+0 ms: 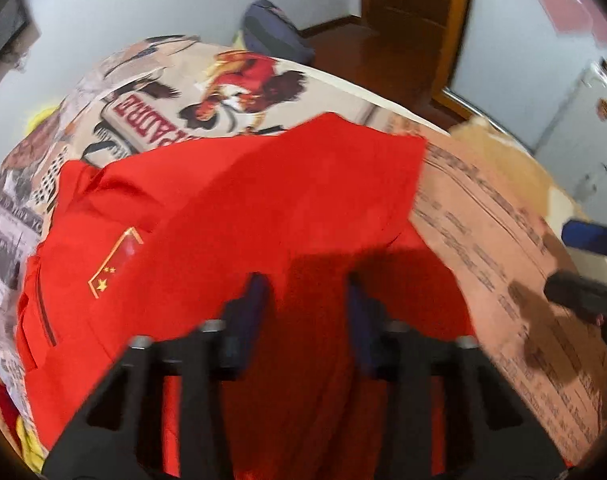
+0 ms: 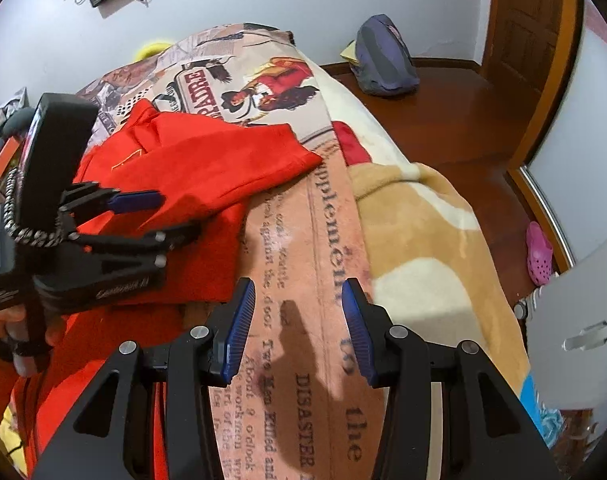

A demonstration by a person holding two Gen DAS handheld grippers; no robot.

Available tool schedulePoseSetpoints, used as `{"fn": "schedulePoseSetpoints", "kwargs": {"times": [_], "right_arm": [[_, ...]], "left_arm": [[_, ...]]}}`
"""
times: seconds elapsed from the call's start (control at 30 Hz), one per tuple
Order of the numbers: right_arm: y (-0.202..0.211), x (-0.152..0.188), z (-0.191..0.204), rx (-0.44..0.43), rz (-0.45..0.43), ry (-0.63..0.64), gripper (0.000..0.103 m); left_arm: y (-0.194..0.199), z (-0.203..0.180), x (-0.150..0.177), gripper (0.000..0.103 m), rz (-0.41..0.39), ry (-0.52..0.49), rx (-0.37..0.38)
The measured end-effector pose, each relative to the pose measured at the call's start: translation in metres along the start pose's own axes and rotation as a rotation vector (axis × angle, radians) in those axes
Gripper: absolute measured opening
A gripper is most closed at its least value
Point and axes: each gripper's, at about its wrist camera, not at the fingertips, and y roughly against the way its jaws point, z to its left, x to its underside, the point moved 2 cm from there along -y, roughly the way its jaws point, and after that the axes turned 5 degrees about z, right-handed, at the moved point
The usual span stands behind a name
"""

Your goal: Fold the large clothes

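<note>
One red garment (image 1: 263, 200) lies spread on a bed covered with a newspaper-print sheet (image 1: 483, 232). It carries one small flag emblem (image 1: 115, 264) with gold stars and a gold outline on the chest, and one dark zipper line (image 1: 47, 316) runs near its left edge in the left wrist view. In the right wrist view the same garment (image 2: 199, 168) shows one folded-over flap whose corner points toward the middle of the sheet (image 2: 303, 240).

The left gripper (image 1: 305, 292) hovers over the lower part of the red fabric, its two blue-padded fingers spread apart with only cloth showing between them; it grips nothing. From the right wrist view this left gripper (image 2: 175, 216) appears side-on above the garment, held in one hand (image 2: 7, 320) at the frame's left edge, its jaws likewise parted.

The right gripper (image 2: 299, 320) stands over the bare printed sheet just beside the garment's right edge, two blue ribbed fingers wide apart, nothing between them. In the left wrist view, parts of the right gripper (image 1: 591, 264) show at the far right.

Beside the sheet lies one tan and cream blanket (image 2: 423, 240). On the wooden floor (image 2: 443, 120) sit one dark blue bag (image 2: 383, 60) against the wall and one pink clog (image 2: 539, 252) near the sliding door track. One wooden door (image 2: 527, 12) stands in the corner.
</note>
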Motion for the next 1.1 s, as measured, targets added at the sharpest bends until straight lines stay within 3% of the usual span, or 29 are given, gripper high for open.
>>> {"fn": "schedulePoseSetpoints", "kwargs": {"times": [0.03,0.07,0.2,0.37,0.5,0.6,0.7,0.77,0.9,1.0,1.1], "right_arm": [[-0.002,-0.003,0.003,-0.003,-0.002,0.008,0.042],[-0.004,-0.004,0.005,-0.006,-0.002,0.012,0.042],[-0.015,-0.016,0.018,-0.050,0.011,0.014,0.042],[-0.041,-0.031,0.041,-0.113,0.093,0.018,0.042],[-0.051,-0.027,0.063,-0.075,0.132,0.087,0.042],[-0.054,-0.020,0.074,-0.080,0.148,0.106,0.042],[-0.060,-0.012,0.086,-0.096,0.179,0.125,0.042],[-0.063,-0.009,0.093,-0.058,0.173,0.143,0.044],[-0.060,-0.006,0.101,0.000,0.168,0.176,0.045],[-0.061,-0.006,0.101,0.027,0.176,0.185,0.046],[-0.064,-0.009,0.102,0.052,0.174,0.186,0.050]], "left_arm": [[-0.001,0.004,-0.002,0.007,-0.003,0.013,0.017],[0.002,0.010,-0.002,0.003,-0.012,0.036,0.031],[0.037,0.039,0.003,0.003,-0.111,0.111,0.005],[0.104,0.098,0.027,0.003,-0.236,0.239,-0.014],[0.141,0.141,0.062,0.003,-0.282,0.302,-0.077],[0.147,0.170,0.101,0.003,-0.255,0.351,-0.102],[0.131,0.192,0.144,0.003,-0.180,0.421,-0.113],[0.111,0.207,0.176,0.005,-0.121,0.498,-0.078],[0.082,0.222,0.225,0.006,-0.044,0.601,-0.078],[0.068,0.227,0.254,0.006,0.005,0.641,-0.094],[0.072,0.232,0.268,0.006,-0.001,0.647,-0.087]]}}
